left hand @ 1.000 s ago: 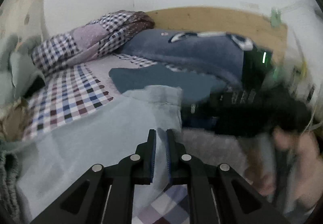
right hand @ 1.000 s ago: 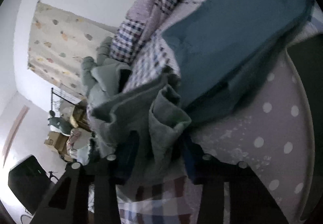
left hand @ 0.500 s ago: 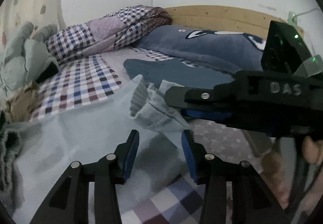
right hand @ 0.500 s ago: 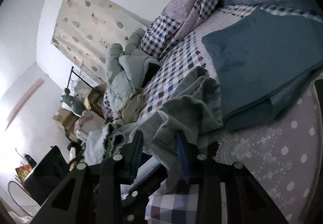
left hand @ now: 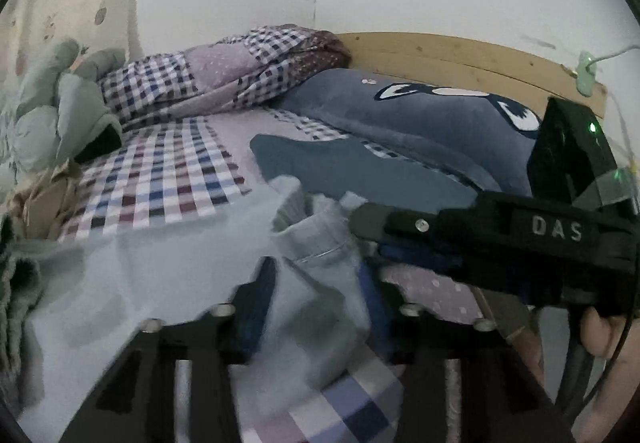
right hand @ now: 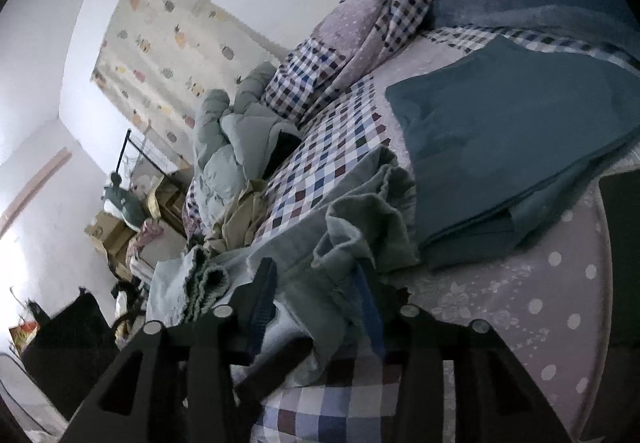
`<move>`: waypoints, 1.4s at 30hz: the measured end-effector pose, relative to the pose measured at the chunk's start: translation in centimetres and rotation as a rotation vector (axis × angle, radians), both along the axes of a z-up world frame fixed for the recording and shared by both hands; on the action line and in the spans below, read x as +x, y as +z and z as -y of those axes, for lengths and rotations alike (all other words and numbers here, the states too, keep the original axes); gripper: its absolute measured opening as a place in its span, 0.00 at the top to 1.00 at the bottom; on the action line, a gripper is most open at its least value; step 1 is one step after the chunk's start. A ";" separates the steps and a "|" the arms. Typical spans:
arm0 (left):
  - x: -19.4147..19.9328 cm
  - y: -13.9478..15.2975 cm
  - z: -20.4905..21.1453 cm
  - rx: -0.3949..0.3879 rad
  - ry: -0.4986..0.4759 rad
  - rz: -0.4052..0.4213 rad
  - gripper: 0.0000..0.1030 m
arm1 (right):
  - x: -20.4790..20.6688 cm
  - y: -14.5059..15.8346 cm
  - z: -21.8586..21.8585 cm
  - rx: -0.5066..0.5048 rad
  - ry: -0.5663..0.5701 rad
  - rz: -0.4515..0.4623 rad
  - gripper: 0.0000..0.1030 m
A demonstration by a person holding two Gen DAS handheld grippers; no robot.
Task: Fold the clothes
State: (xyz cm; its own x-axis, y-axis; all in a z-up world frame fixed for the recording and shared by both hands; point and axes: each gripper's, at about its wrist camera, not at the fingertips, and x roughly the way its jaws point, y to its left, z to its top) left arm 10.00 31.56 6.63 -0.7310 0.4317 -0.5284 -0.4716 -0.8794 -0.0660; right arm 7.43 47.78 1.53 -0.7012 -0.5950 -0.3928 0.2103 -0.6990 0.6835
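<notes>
Bed (left hand: pixel 168 179): my work surface, covered in a checked and lilac dotted sheet, wooden headboard (left hand: pixel 460 55) behind.
Quilt (left hand: pixel 224 79): checked patchwork, bunched at the far corner by my wall.
Blanket (left hand: pixel 420 115): blue plush, lying along the headboard.
Folded garment (left hand: pixel 352 171): teal, flat on the sheet just before the blanket.
Grey top (left hand: pixel 160 271): pale, spread across the near sheet in front of me, one end rumpled upward.
Jacket (left hand: pixel 60 111): pale green, puffy, heaped at the left edge.
Tan cloth (left hand: pixel 44 199): crumpled beside the jacket.
</notes>
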 end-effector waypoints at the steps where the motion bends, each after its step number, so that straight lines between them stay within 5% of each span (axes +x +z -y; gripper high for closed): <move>1: -0.2 0.0 -0.3 -0.020 -0.015 0.002 0.87 | -0.1 -0.1 -0.3 -0.015 -0.008 0.005 0.53; 6: 0.0 -0.5 -1.9 -0.088 -0.105 0.027 0.91 | -0.2 -0.5 -1.3 -0.061 -0.043 0.022 0.43; 10: -0.6 -1.6 -2.8 -0.132 -0.079 0.065 0.87 | -0.4 -0.8 -1.5 -0.085 -0.050 0.037 0.43; 16: -1.6 -0.9 -1.1 -0.058 -0.017 0.080 1.00 | -0.5 -0.7 -1.5 -0.076 -0.045 0.033 0.42; 23: -3.8 1.3 3.2 -0.011 0.095 0.055 1.00 | -0.3 -1.4 -2.9 -0.033 -0.098 0.061 0.40; 27: -3.6 1.6 3.8 0.069 0.019 0.115 1.00 | -0.8 -3.0 -3.5 0.025 -0.118 0.161 0.40; 30: -1.6 1.2 2.3 0.045 -0.078 0.097 0.99 | -1.2 -3.6 -3.5 0.028 -0.106 0.196 0.41; 32: 0.1 0.7 1.0 0.001 -0.127 0.069 0.94 | -1.3 -3.5 -3.2 0.026 -0.096 0.187 0.42; 36: 2.3 -0.4 -1.1 -0.072 -0.173 0.022 0.50 | -1.4 -3.4 -2.9 0.026 -0.088 0.171 0.43; 42: 2.6 -1.4 -3.7 -0.167 -0.155 -0.020 0.38 | -1.3 -2.8 -1.8 0.037 -0.063 0.143 0.44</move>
